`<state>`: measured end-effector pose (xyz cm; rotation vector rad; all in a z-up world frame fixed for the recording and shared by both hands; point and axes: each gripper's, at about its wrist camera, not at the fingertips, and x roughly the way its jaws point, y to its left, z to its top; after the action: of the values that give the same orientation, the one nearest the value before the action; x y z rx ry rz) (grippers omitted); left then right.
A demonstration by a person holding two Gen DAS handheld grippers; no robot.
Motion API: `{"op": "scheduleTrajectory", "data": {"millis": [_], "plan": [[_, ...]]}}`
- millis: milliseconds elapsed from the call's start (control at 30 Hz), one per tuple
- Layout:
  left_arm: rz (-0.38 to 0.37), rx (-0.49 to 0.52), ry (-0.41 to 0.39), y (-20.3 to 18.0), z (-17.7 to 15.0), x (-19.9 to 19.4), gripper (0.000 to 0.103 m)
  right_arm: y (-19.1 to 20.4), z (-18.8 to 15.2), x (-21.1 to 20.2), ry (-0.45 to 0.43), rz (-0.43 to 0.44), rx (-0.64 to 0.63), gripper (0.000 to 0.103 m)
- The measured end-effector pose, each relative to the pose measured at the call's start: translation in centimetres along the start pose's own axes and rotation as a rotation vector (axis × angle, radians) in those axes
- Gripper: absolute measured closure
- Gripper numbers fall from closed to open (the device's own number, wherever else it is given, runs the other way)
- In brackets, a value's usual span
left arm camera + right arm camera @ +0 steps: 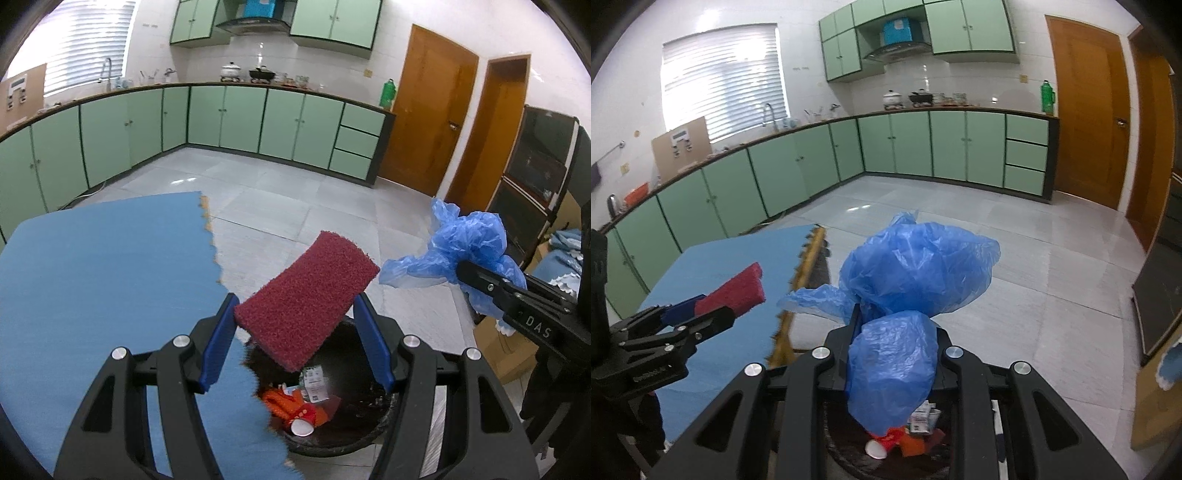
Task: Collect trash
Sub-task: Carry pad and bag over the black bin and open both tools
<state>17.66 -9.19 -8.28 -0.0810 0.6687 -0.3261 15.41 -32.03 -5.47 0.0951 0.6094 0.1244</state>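
My left gripper (pixel 295 310) holds a dark red scouring pad (pixel 306 299) between its blue pads, tilted, right above the black trash bin (pixel 369 417). The bin holds orange wrappers, a white cup and paper scraps. My right gripper (pixel 895 332) is shut on a crumpled blue plastic bag (pixel 916 273), also above the bin (pixel 849 454). The bag shows in the left wrist view (pixel 469 243) to the right of the pad. The pad and left gripper show in the right wrist view (pixel 735 291) at the left.
A blue foam mat (pixel 103 266) covers a table at the left, its edge beside the bin. Green kitchen cabinets (pixel 240 118) line the far wall. Wooden doors (pixel 428 107) stand at the right. Cardboard boxes (pixel 509 350) sit on the floor right of the bin.
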Motion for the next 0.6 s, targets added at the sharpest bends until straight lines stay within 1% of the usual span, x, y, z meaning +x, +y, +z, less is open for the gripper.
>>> {"op": "scheduleTrajectory", "data": {"millis": [100, 267, 600], "plan": [[-0.011, 0.008, 0.009, -0.6, -0.4, 1.2, 0.041, -0.9, -0.7, 0.6, 0.013, -0.004, 0.016, 0.078], [-0.028, 0.014, 0.046, -1.3, -1.4, 3.8, 0.041, -1.5, -1.8, 1.9, 0.034, -0.029, 0.016, 0.078], [-0.030, 0.058, 0.122, -2.7, -2.5, 8.6, 0.041, -4.3, -3.6, 4.7, 0.096, -0.048, 0.045, 0.078]]}}
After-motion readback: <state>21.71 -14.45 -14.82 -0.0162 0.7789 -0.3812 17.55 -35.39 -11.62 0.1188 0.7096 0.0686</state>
